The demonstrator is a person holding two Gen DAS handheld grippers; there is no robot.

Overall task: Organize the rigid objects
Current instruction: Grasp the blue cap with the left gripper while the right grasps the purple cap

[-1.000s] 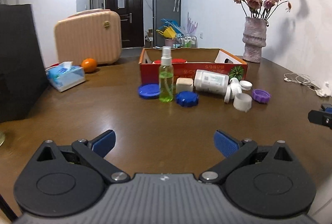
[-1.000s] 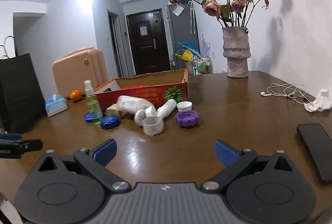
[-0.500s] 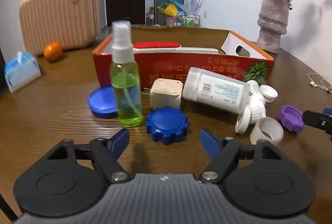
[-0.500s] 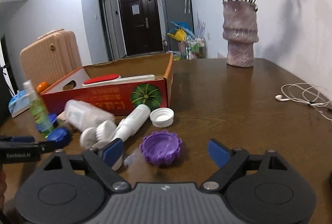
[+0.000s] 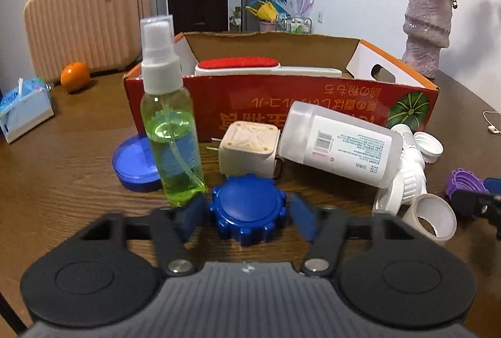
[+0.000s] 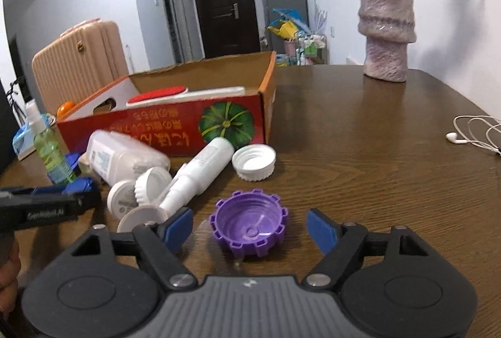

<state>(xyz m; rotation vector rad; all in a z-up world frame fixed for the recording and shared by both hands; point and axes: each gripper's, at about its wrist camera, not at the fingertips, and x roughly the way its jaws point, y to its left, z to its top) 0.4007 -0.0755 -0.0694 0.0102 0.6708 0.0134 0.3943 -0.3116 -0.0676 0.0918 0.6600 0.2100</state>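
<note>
Moved: both tongs now near the red box.
Left tongs: closing around blue cap, pads not yet pressing.
Right tongs: closing, purple cap between, untouched.
Meaning: two grasps likely imminent.

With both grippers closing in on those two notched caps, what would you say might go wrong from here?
1. The left gripper is closing around the blue notched cap; its left finger sits right by the upright green spray bottle, which might get nudged and topple.
2. The right gripper is closing around the purple cap; its left finger is near the white bottle and might push it.
</note>
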